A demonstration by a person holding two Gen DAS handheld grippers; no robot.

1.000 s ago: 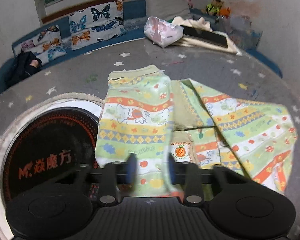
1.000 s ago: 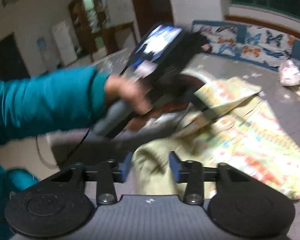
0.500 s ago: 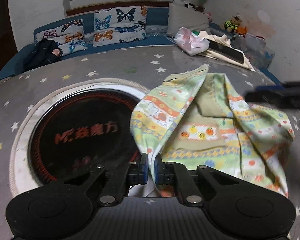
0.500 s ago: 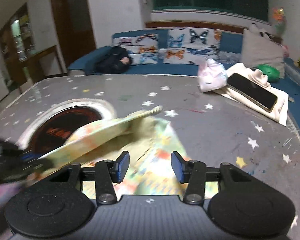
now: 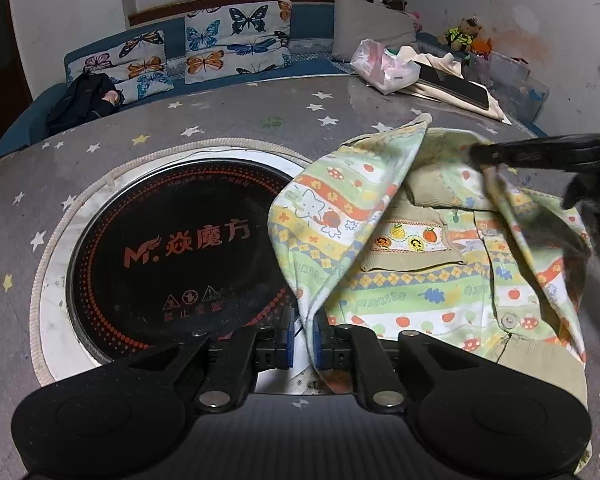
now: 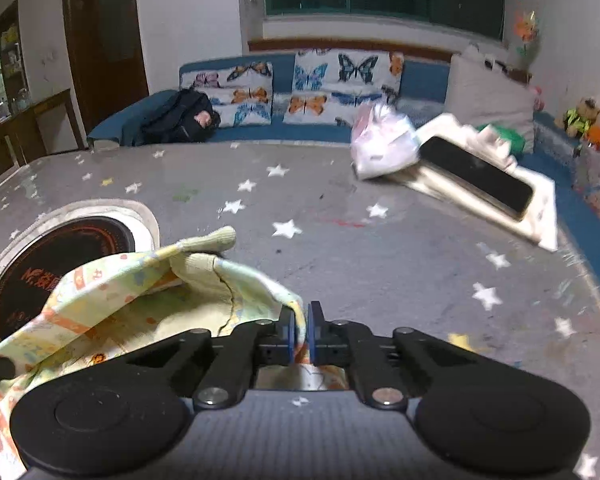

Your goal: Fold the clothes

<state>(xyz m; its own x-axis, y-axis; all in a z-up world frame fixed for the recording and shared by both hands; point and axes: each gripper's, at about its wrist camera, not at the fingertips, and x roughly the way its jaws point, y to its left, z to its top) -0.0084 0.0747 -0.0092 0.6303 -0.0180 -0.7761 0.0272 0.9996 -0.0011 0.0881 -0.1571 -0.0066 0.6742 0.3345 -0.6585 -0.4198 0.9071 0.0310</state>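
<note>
Shirt [image 5: 412,264] hem hidden btwn both hand-held grippers, left [image 5: 303,335] & right [image 6: 301,330], each clamping fabric.

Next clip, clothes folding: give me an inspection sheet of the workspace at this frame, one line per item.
Surface: grey star-print table cover with a round black cooktop set into it.
Job's things: patterned child's garment, partly over the cooktop's edge, both side flaps lifted.
Clutter: pink plastic bag and phone on a pale folded cloth at the far edge.
Grippers: left gripper nearly closed on the garment's left flap; right gripper just closed, pinching the right flap.
Cables: nothing seen.
Surroundings: blue bench with butterfly cushions, dark bag, plush toy, window.
</note>
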